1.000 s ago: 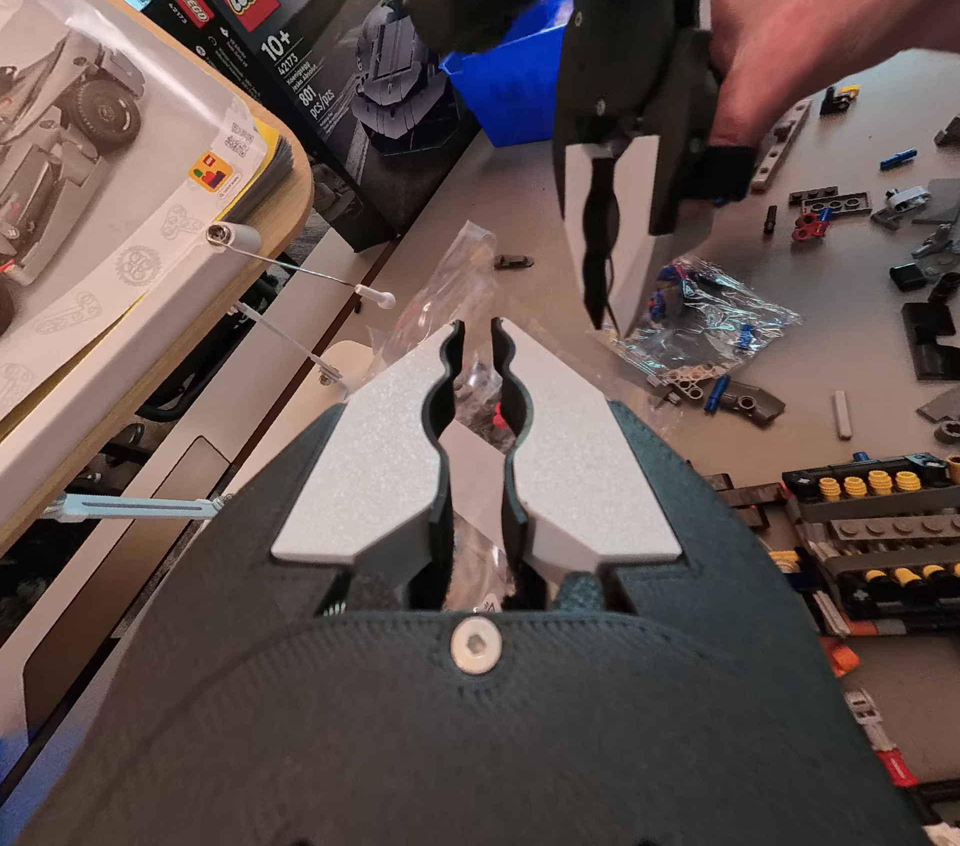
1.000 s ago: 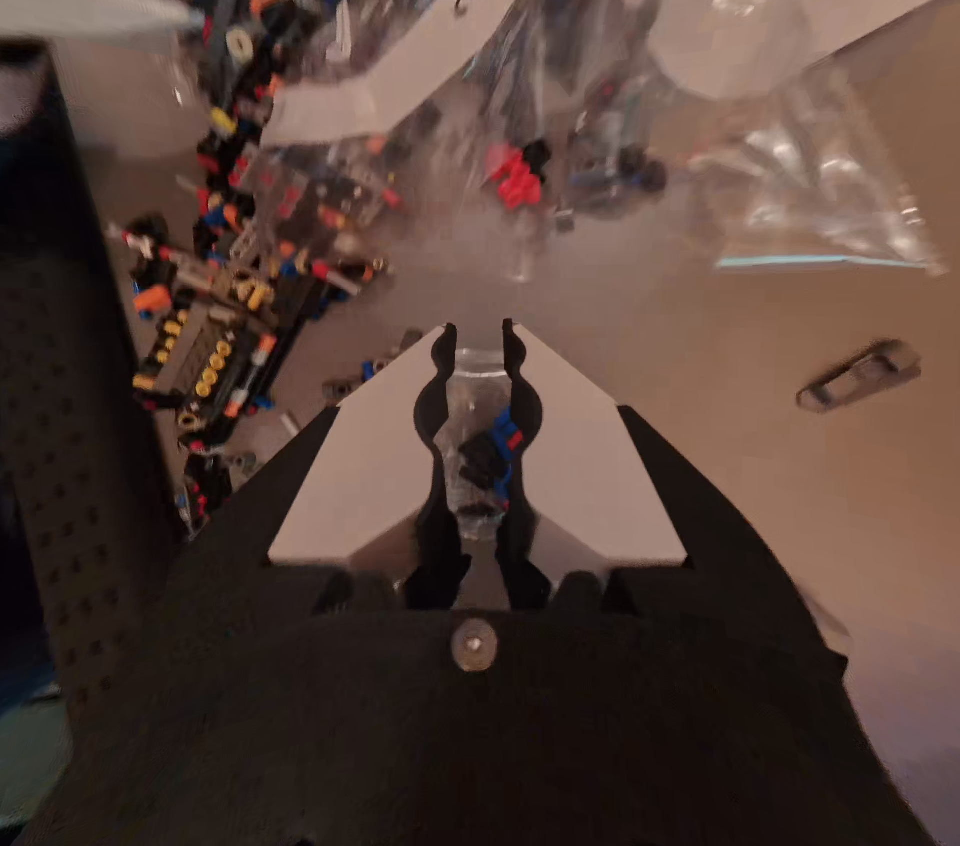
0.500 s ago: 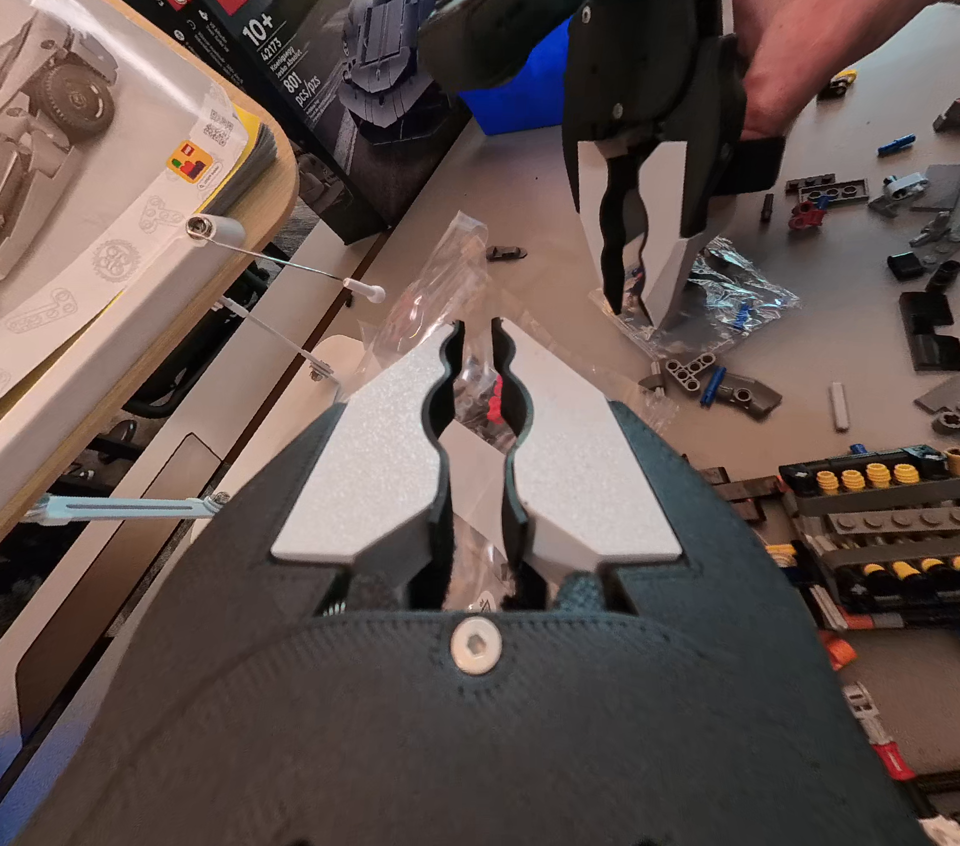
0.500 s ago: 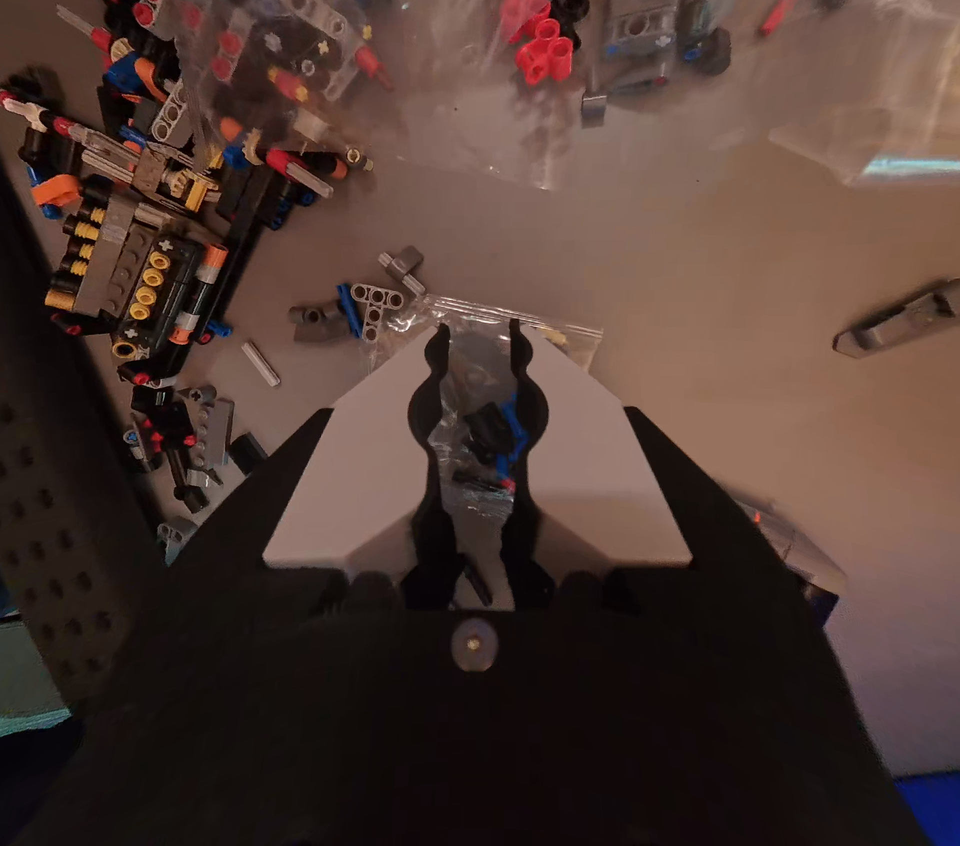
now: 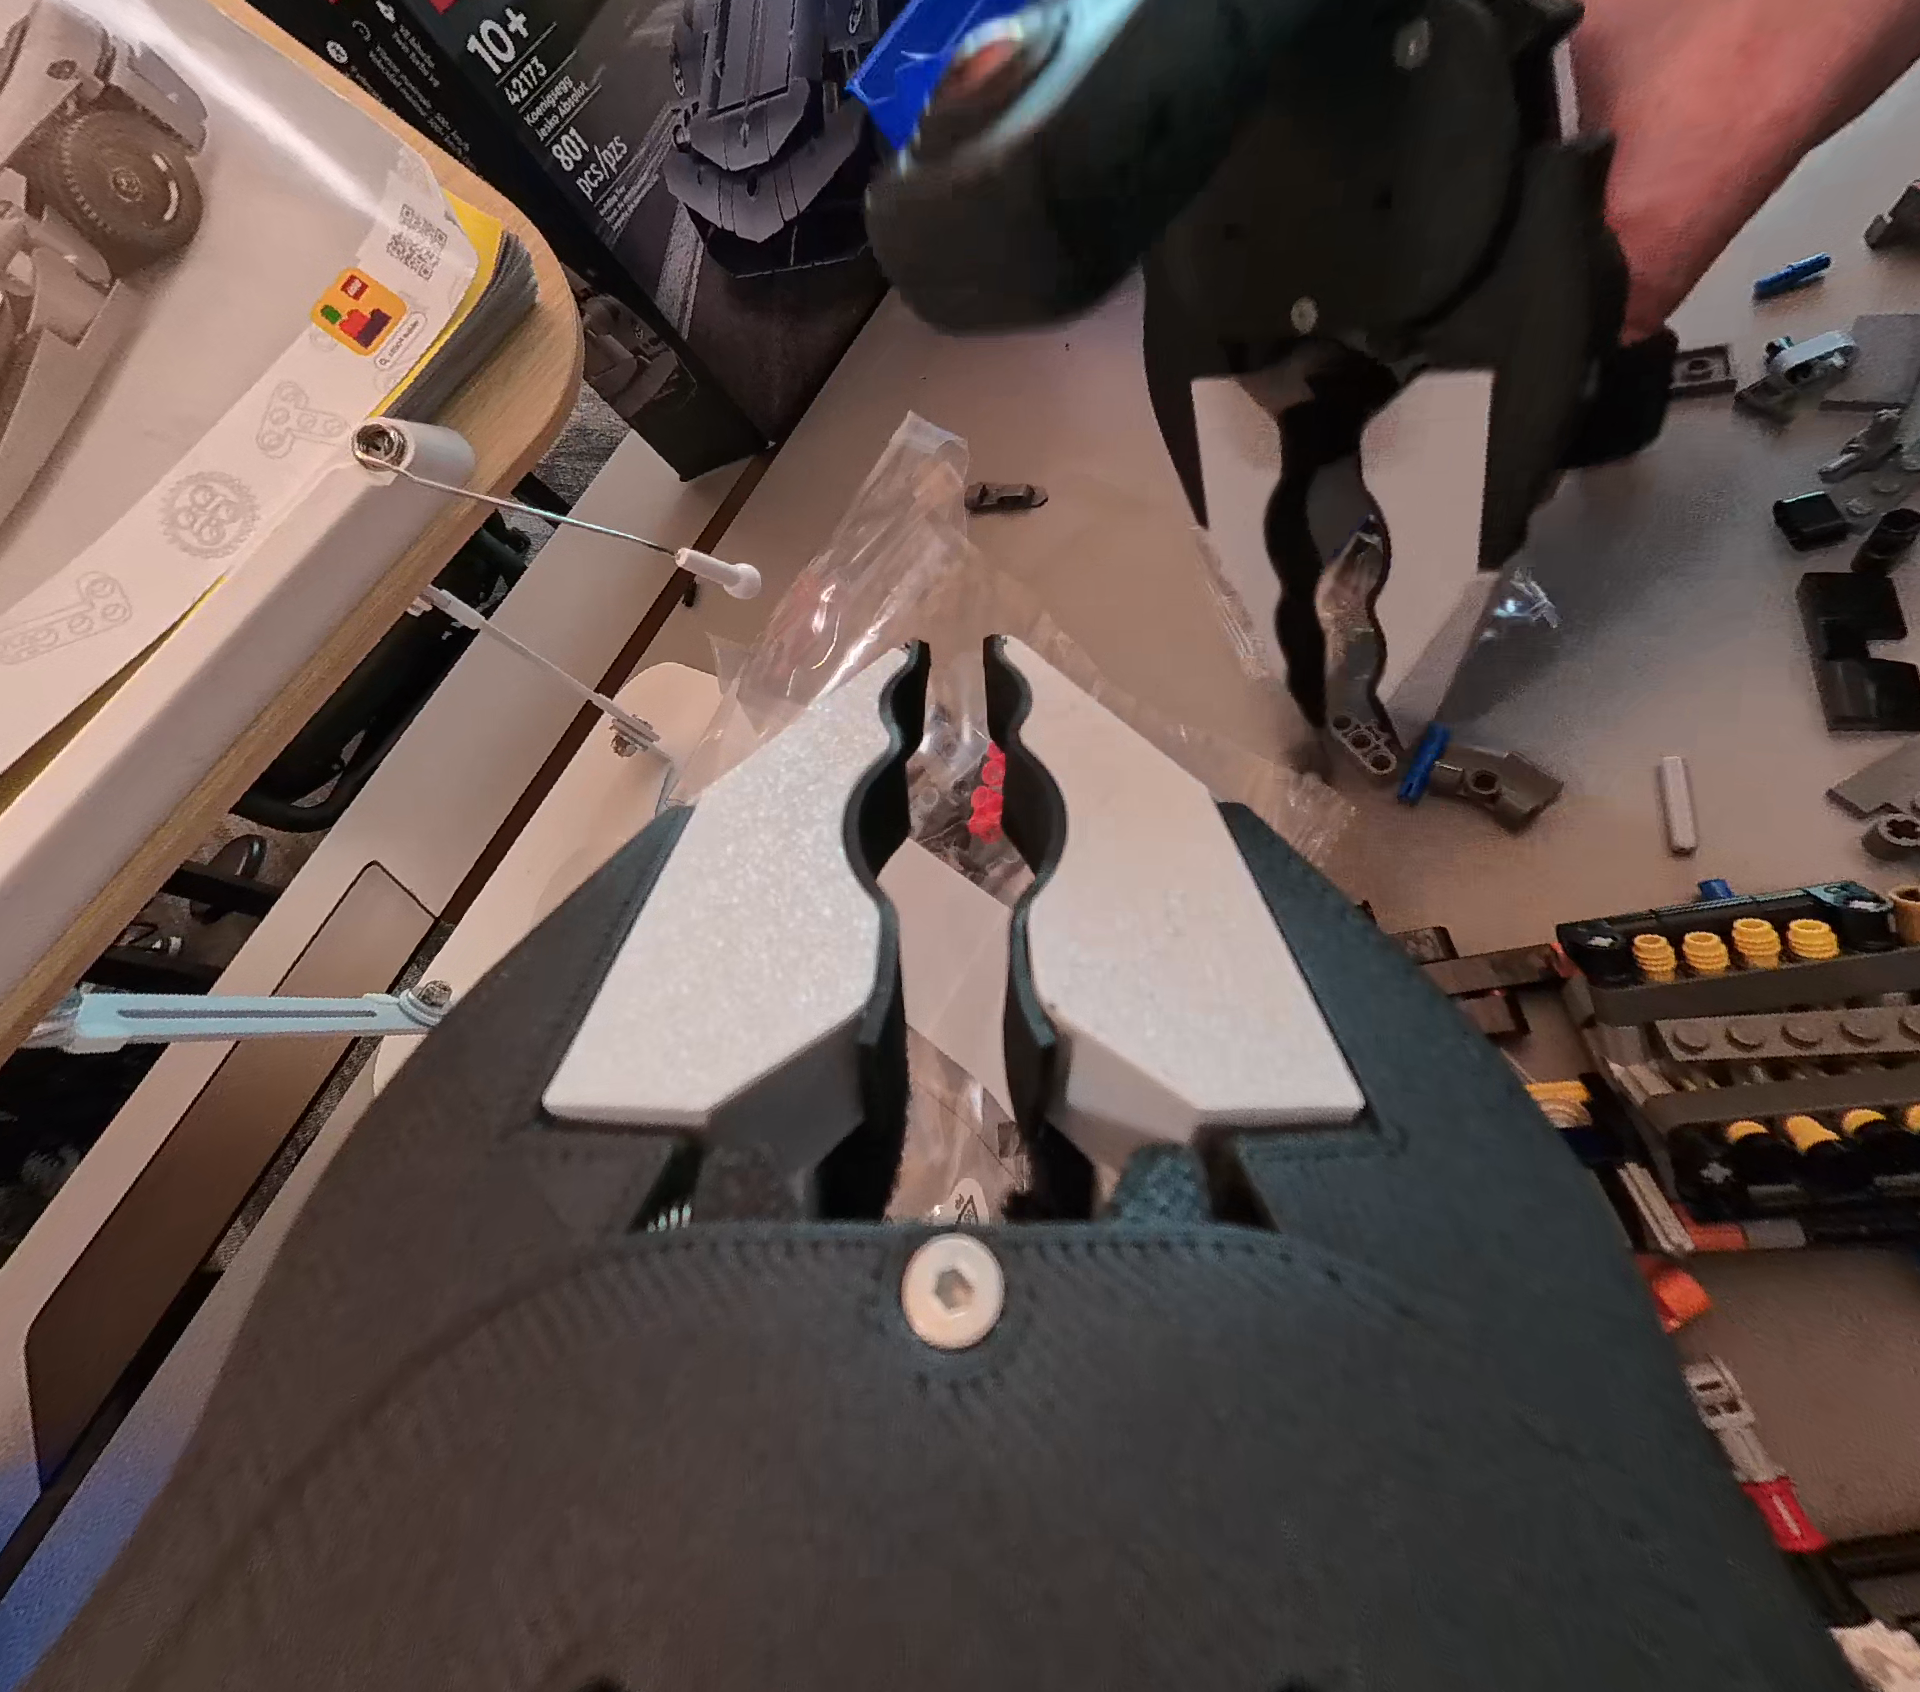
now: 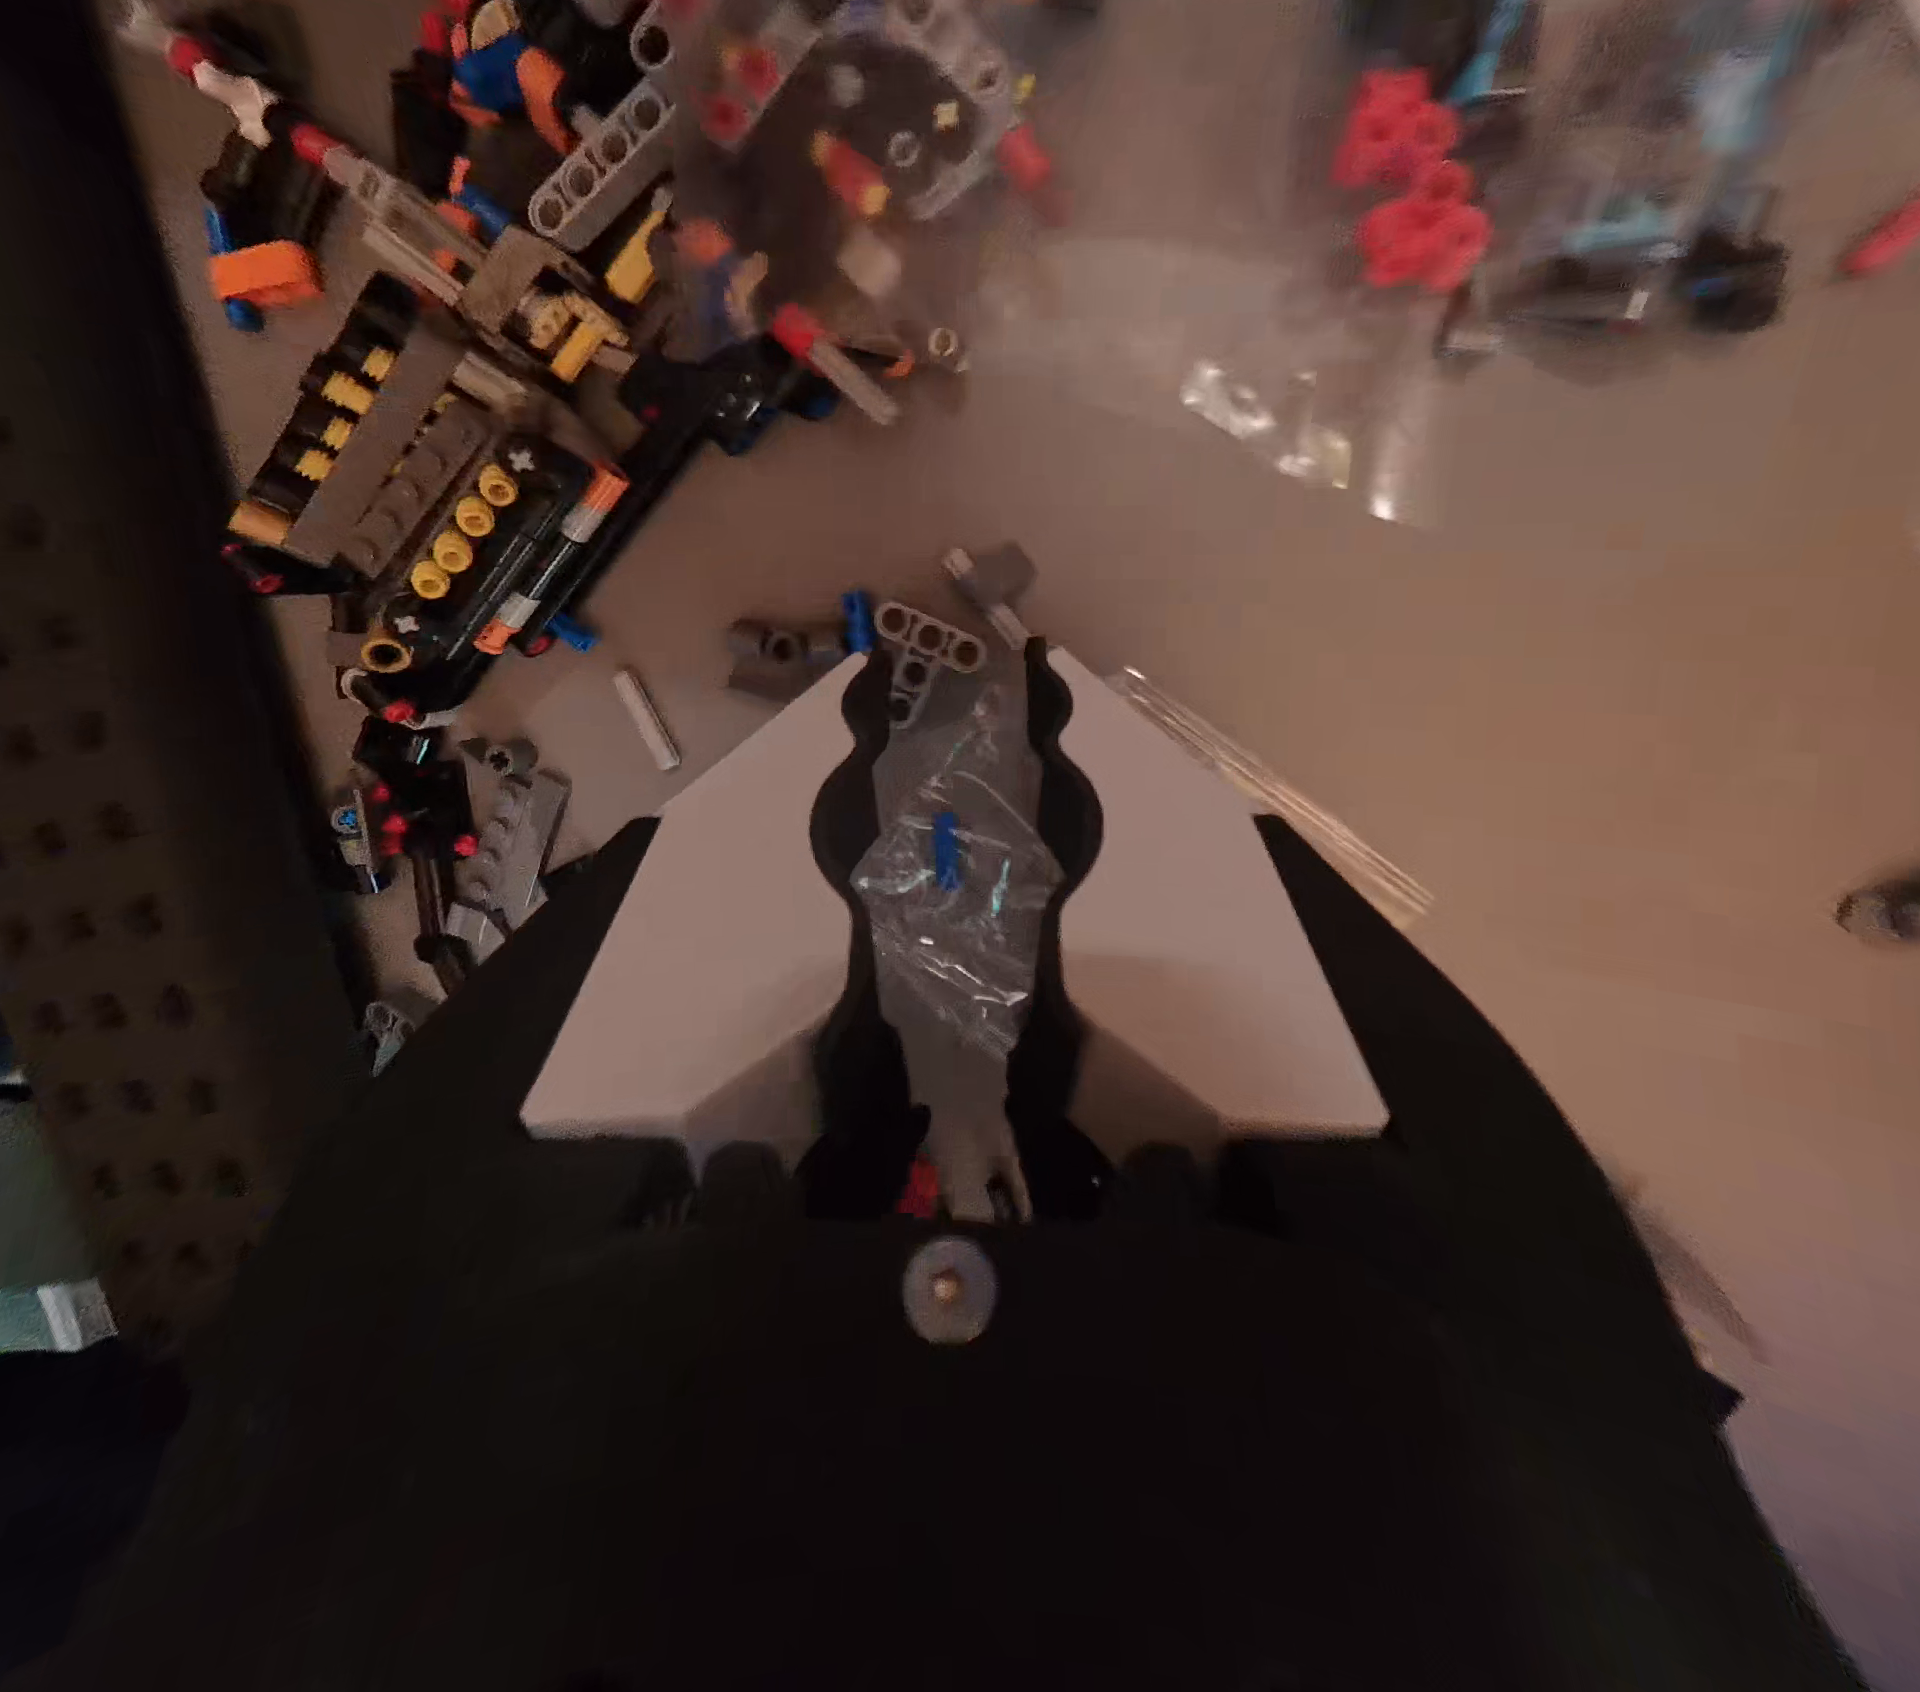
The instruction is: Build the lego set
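The fingers of the left gripper [image 5: 951,666] stand nearly together, pinching a large clear plastic bag of mixed lego pieces [image 5: 883,541] that hangs above the grey desk [image 5: 1714,707]. The fingers of the right gripper [image 6: 945,676] are parted by a narrow gap and point down at the desk; a small crumpled clear bag with a blue pin inside [image 6: 951,884] lies between them, but whether they actually grip it I cannot tell.

Just off the right gripper's tips lies a light grey T-shaped technic beam [image 6: 925,645], flat on the desk, its stem running back toward the gripper and its crossbar facing away. The half-built black and grey lego assembly with yellow studs [image 6: 436,520] sits near, to that view's left, its long axis slanting across the desk.

Risks, as I judge them: the slippery film could slide from either grip, spilling pieces among the loose ones, and the small bag could drag the T-beam or the blue pin [image 5: 1421,761] beside it out of place.
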